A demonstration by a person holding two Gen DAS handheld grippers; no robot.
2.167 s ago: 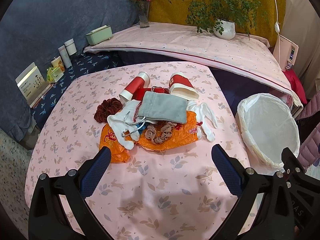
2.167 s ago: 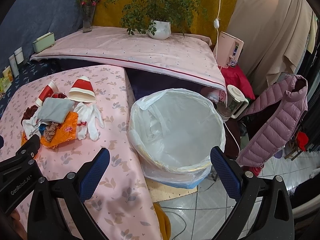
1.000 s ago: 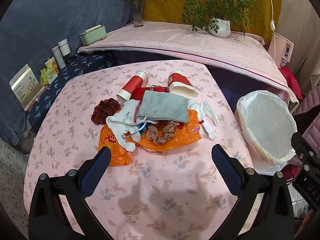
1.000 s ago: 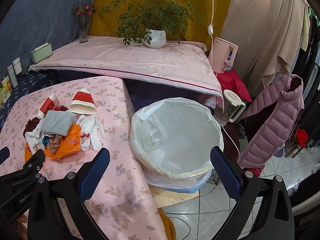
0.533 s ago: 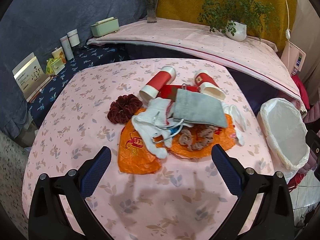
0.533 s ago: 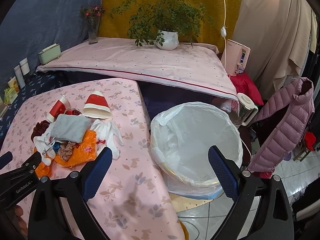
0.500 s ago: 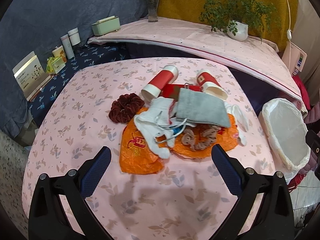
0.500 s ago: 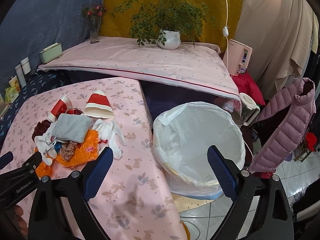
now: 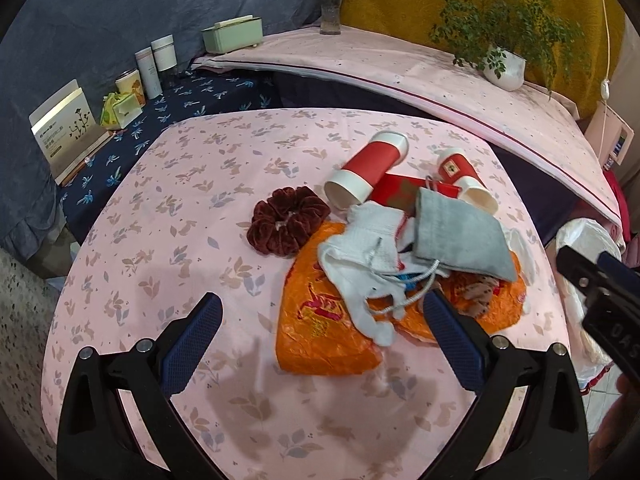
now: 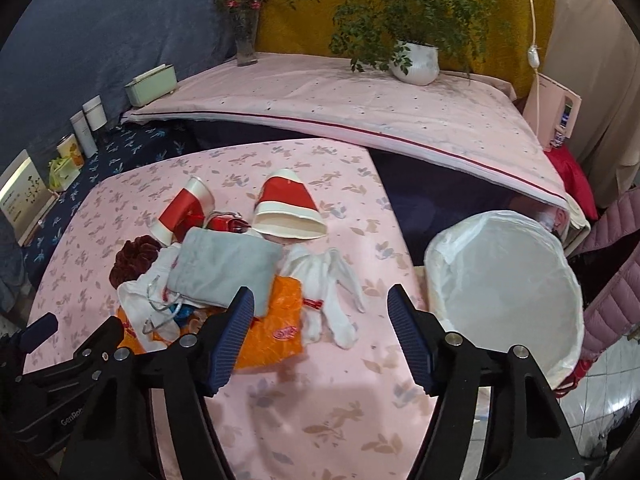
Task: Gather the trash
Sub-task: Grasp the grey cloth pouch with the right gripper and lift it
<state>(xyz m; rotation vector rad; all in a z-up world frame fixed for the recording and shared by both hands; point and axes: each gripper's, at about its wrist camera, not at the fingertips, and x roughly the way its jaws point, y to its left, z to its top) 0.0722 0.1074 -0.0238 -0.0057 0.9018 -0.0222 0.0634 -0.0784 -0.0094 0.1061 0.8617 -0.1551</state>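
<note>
While both tools hover over the pink table [image 9: 168, 208], we read the coming move as turning on where the trash pile sits against each pair of tongs. Our right gripper [image 10: 320, 332], jaws spread wide and holding nothing, has the orange plastic bag [image 10: 276, 332] just under its left finger and the white glove [image 10: 332, 292] straight ahead between the fingers, its long axis running roughly along our line of approach. Our left gripper [image 9: 320, 340], likewise spread and empty, sees the same bag ahead and slightly right, so either hand could reach it; the right seems nearer to the glove and to the lined trash bin [image 10: 504, 292] standing off the table's right edge.

From the left wrist we see the maroon scrunchie [image 9: 286, 220] clear of the heap and the grey pouch [image 9: 456, 236] overlapping a second glove. Only the right wrist shows the bin's open mouth, which looks empty, though the liner is hazy.
</note>
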